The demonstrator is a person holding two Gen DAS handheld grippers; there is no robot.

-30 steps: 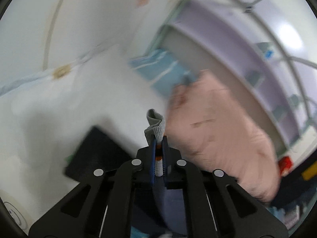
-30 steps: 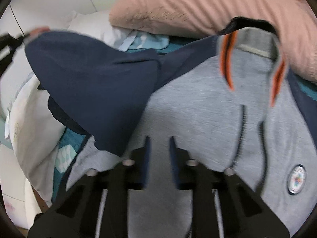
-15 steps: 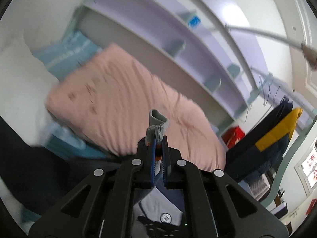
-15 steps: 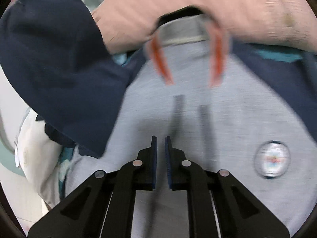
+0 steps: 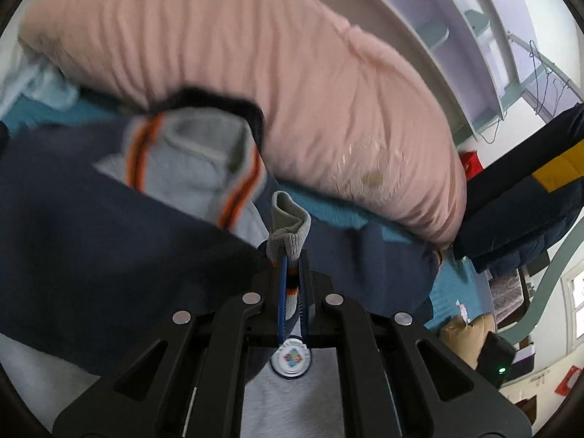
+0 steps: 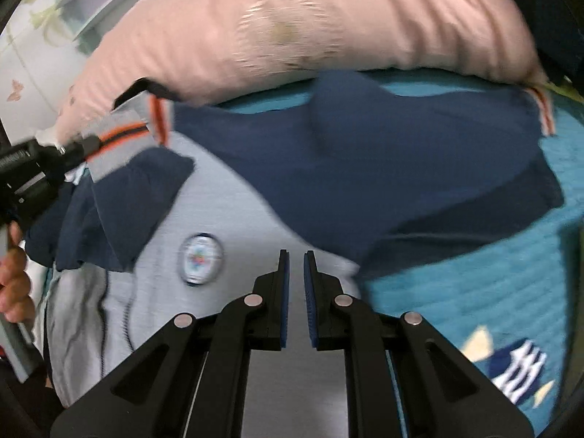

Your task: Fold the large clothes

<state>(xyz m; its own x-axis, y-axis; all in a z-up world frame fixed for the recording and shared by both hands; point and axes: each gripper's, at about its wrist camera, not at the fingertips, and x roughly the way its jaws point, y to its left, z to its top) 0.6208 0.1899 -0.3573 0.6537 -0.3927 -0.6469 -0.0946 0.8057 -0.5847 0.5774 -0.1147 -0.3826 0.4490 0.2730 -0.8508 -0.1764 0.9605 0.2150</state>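
The left gripper [image 5: 291, 273], pinching the sleeve cuff [image 5: 288, 228], has swung it over the jacket's chest [image 6: 175, 211], starting the fold; the right gripper [image 6: 296, 273] hovers nearly closed, empty.

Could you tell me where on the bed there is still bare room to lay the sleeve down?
Bare teal bedspread lies right of the jacket, below its spread navy sleeve. It is crowded along the pink pillow and at the collar.

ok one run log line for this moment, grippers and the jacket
left gripper: shut on sleeve cuff | right gripper: narrow gap, nothing held, over jacket | jacket: on teal bedspread, beside pink pillow
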